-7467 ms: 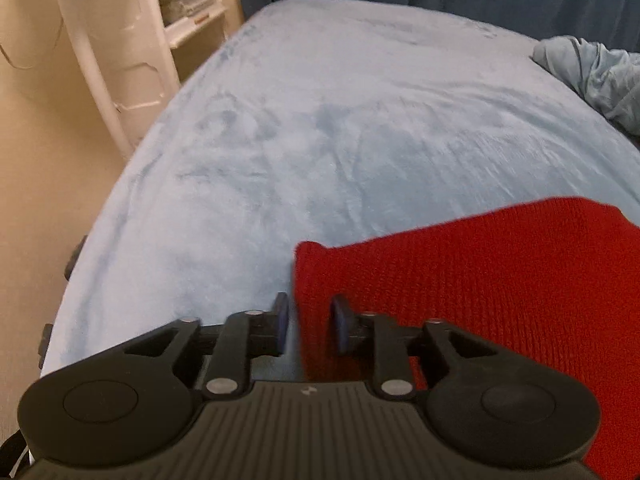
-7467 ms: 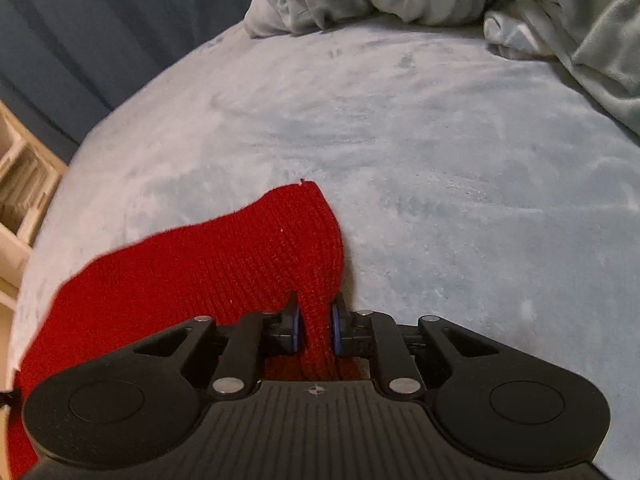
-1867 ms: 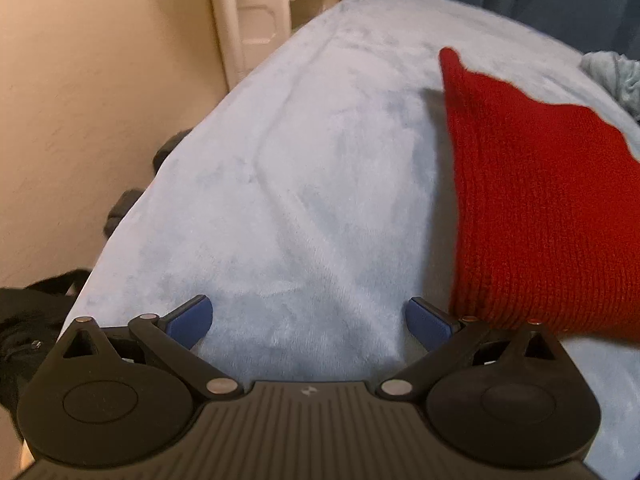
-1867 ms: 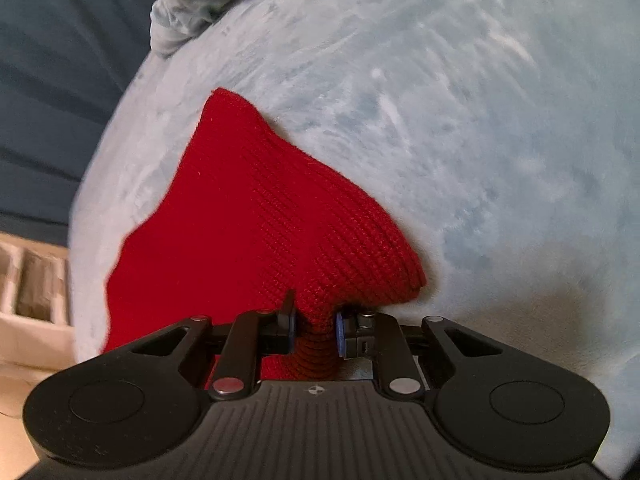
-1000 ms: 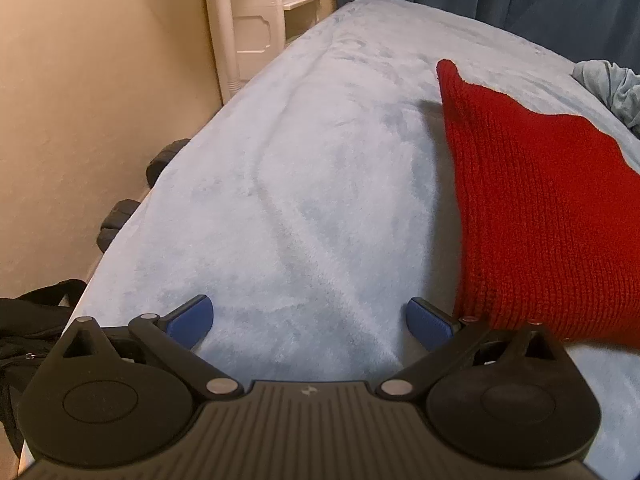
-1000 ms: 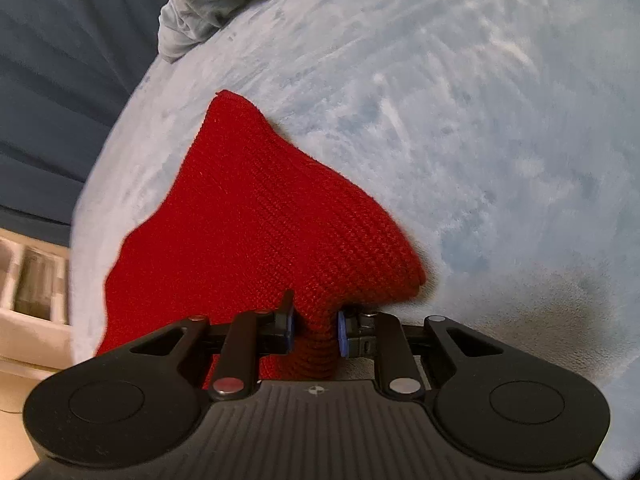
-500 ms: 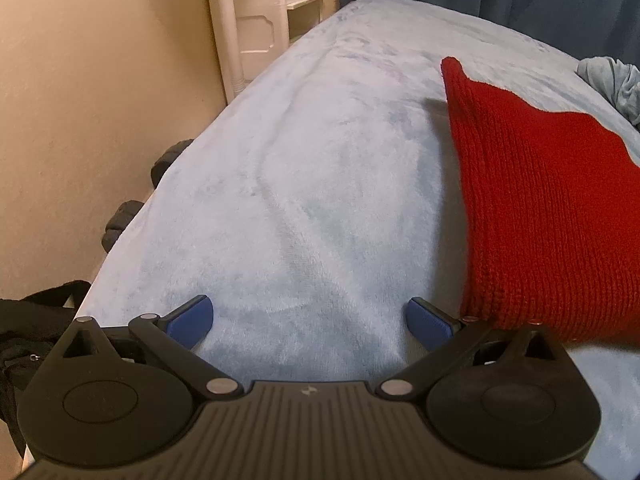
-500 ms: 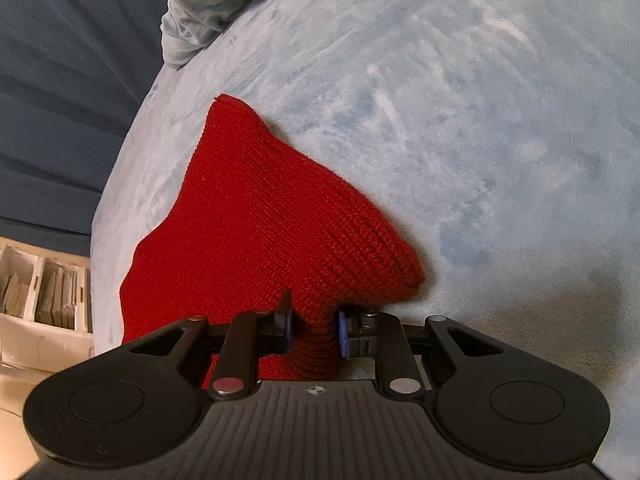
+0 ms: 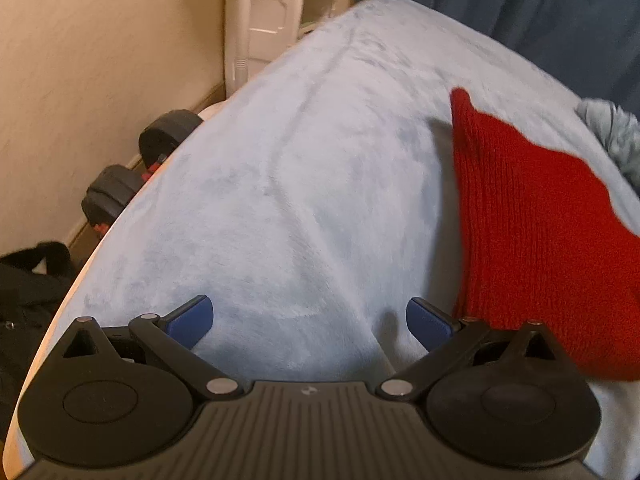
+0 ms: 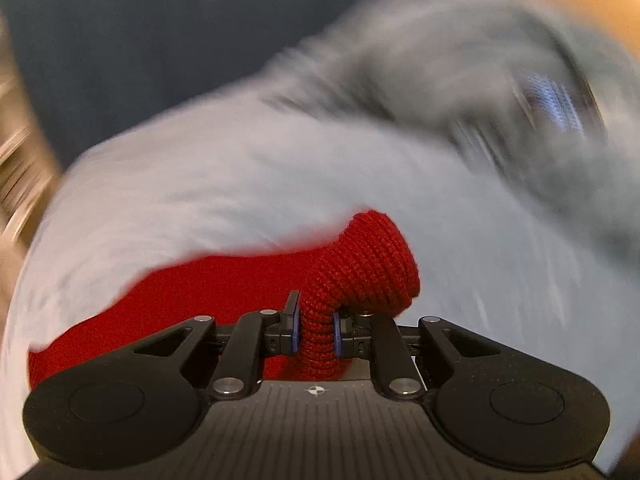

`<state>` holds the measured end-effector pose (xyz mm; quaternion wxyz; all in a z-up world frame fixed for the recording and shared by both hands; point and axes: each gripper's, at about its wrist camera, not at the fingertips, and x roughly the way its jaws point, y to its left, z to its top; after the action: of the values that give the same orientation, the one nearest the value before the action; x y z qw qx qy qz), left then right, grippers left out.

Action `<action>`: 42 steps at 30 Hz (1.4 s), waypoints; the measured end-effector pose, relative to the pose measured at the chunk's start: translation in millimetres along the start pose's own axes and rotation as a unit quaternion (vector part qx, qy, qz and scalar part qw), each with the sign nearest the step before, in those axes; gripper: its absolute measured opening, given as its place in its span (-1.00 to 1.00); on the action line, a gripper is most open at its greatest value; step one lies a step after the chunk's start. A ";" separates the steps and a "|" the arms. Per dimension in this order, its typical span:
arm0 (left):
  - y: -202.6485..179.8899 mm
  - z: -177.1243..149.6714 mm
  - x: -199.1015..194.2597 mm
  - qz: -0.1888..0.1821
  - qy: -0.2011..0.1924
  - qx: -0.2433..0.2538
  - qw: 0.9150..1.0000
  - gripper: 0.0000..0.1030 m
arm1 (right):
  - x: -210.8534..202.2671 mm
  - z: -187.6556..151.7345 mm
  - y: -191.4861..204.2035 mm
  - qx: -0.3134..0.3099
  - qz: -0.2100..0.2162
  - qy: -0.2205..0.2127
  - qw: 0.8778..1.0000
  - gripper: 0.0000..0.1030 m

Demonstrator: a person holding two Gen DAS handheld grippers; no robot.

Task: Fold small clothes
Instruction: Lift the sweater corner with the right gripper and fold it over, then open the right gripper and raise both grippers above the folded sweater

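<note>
Two dark dumbbells point(image 9: 144, 168) sit on the floor left of the bed point(image 9: 300, 200). The left claw point(image 9: 310, 322) hangs spread wide over the pale blue cover, holding nothing. Just right, the red knit garment point(image 9: 532, 232) lies on the bed, one bunched end pinched in the right claw point(image 10: 316, 330).

A red knitted garment point(image 9: 532, 232) with a ribbed weave is lying spread on the pale blue bed point(image 9: 304, 184). In the left wrist view, one pointed corner is standing up at its far end and casting a shadow on the cover, while its near edge is curving down in a rounded fold. In the right wrist view, a bunched, rolled-over corner of it point(image 10: 360, 268) is being pinched between the closed right tongs point(image 10: 316, 330), with the rest trailing off blurred to the left.
</note>
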<state>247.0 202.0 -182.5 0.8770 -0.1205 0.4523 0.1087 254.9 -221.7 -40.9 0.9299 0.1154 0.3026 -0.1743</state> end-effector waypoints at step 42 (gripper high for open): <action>-33.8 2.7 -58.5 -0.164 -0.119 0.046 0.978 0.99 | -83.2 -147.6 122.0 -0.345 0.191 -0.058 0.917 -0.07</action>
<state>226.1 166.1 -129.2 0.9350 -0.1388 0.3233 -0.0444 162.9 -42.0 -94.0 0.9436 -0.1670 0.2618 0.1153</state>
